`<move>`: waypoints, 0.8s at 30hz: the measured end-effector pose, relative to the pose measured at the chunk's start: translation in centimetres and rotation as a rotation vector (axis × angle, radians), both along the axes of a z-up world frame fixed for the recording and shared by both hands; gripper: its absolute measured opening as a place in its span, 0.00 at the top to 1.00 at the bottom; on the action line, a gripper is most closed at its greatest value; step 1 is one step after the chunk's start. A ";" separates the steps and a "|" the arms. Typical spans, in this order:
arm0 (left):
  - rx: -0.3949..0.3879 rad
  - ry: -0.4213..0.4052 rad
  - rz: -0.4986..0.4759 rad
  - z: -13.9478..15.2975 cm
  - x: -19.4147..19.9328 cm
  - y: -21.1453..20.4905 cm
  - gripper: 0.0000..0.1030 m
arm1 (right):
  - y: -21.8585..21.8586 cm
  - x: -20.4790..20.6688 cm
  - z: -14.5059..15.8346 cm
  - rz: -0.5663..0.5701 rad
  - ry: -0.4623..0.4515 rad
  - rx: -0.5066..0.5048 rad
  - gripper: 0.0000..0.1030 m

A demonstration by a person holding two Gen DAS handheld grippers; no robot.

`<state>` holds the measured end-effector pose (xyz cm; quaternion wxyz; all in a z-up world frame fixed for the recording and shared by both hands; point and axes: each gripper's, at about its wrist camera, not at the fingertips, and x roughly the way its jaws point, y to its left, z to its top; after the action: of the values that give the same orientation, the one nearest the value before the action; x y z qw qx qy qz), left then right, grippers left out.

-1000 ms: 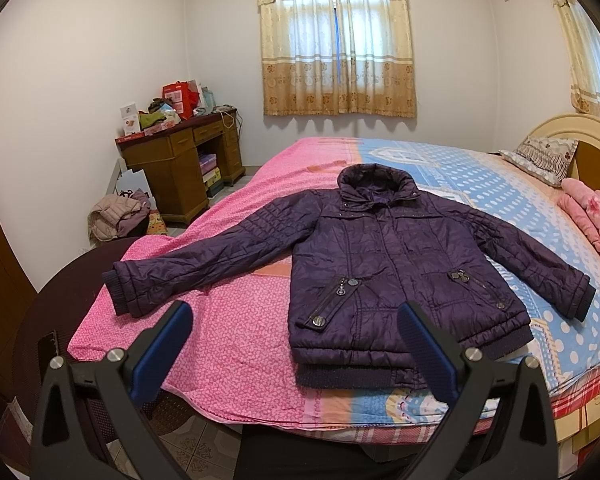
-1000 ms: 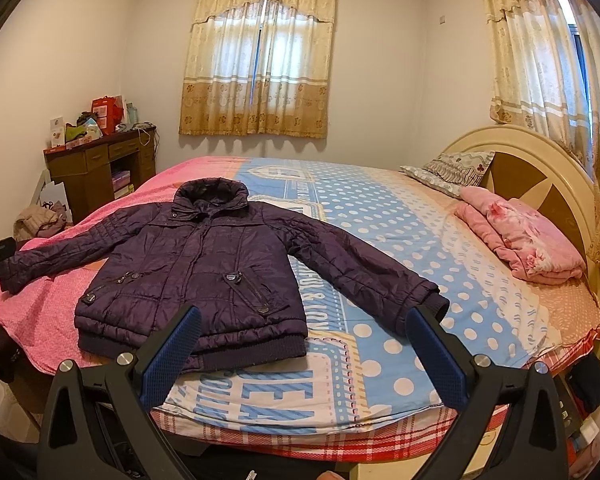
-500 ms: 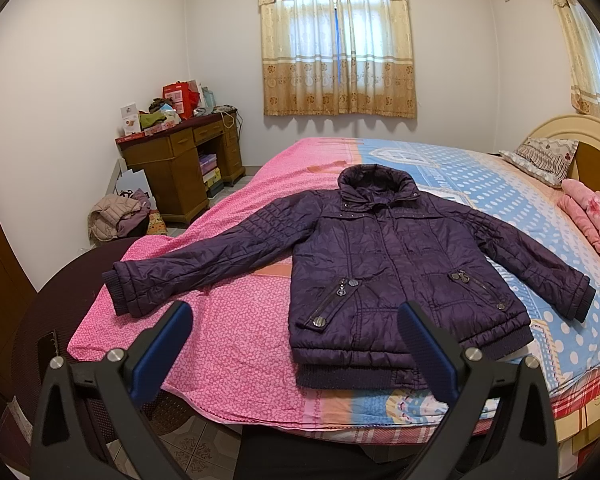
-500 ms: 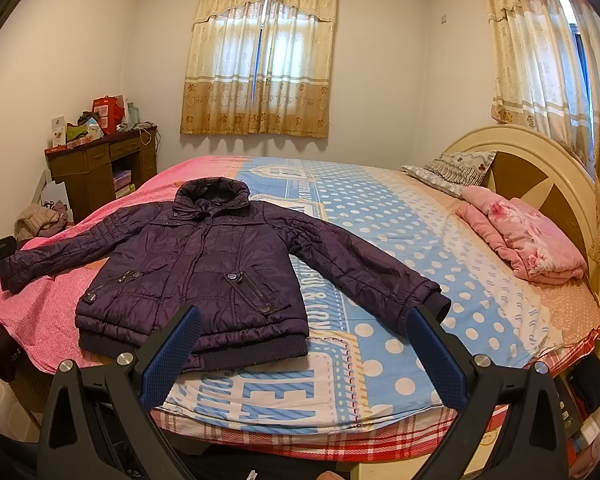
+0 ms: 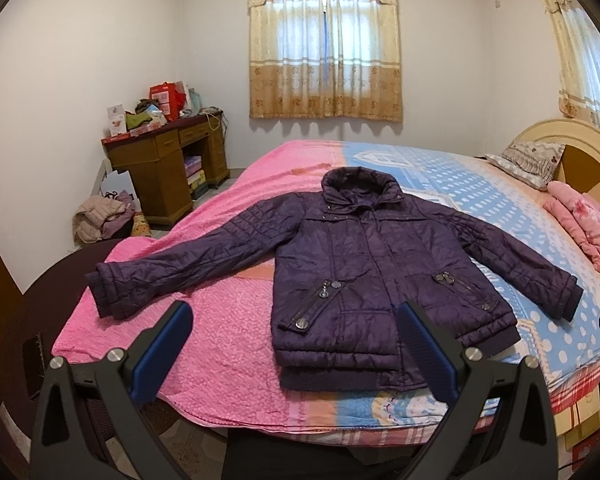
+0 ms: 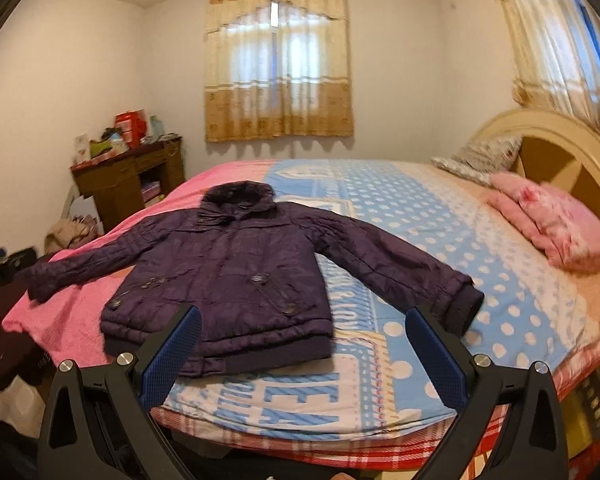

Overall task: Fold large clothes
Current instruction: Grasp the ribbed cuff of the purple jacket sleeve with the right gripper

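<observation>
A dark purple padded jacket (image 5: 376, 264) lies flat, front up, on the bed with its collar toward the window and both sleeves spread out. It shows in the right wrist view too, jacket (image 6: 228, 268) left of centre. My left gripper (image 5: 296, 336) hangs open before the bed's near edge, its blue pads framing the jacket's hem and holding nothing. My right gripper (image 6: 304, 344) is open as well, empty, in front of the hem and the right sleeve cuff (image 6: 460, 308).
The bed (image 5: 500, 208) has a pink cover on the left and a blue dotted sheet on the right. A folded pink blanket (image 6: 556, 224) and pillow (image 5: 528, 158) lie by the headboard. A cluttered wooden desk (image 5: 160, 160) and clothes pile (image 5: 100, 220) stand at far left.
Both views have tilted slightly; the right wrist view has swung right and is blurred by motion, so the jacket sits further left in it. The jacket has not moved and both grippers stay open.
</observation>
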<state>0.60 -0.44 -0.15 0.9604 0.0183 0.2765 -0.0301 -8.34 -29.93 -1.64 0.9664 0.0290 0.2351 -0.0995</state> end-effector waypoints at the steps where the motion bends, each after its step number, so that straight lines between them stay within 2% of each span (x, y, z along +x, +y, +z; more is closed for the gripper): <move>1: 0.004 0.010 -0.004 -0.4 0.3 -0.2 0.00 | -1.1 0.2 -0.5 -0.025 0.002 0.014 0.01; 6: 0.011 0.077 -0.040 -2.3 1.2 -1.0 0.00 | -6.1 1.3 -3.3 -0.106 0.043 0.072 0.01; 9: 0.043 0.090 -0.053 -3.3 1.8 -1.8 0.00 | -9.3 1.9 -5.4 -0.140 0.063 0.126 0.01; 16: 0.081 0.111 -0.056 -4.8 4.7 -3.4 0.00 | -18.7 2.9 -10.3 -0.306 0.120 0.249 0.01; 19: 0.094 0.121 -0.066 -5.6 6.4 -4.5 0.00 | -21.0 3.6 -11.0 -0.333 0.125 0.275 0.01; 21: 0.094 0.128 -0.079 -6.0 7.4 -5.4 0.00 | -22.8 4.4 -11.3 -0.306 0.097 0.332 0.01; 24: 0.104 0.134 -0.087 -6.8 9.1 -6.7 0.00 | -24.8 5.9 -12.1 -0.324 0.099 0.402 0.01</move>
<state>9.72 -7.15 -6.91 0.9353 0.0778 0.3403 -0.0584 -2.41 -54.75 -13.72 0.9000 0.2528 0.2894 -0.2056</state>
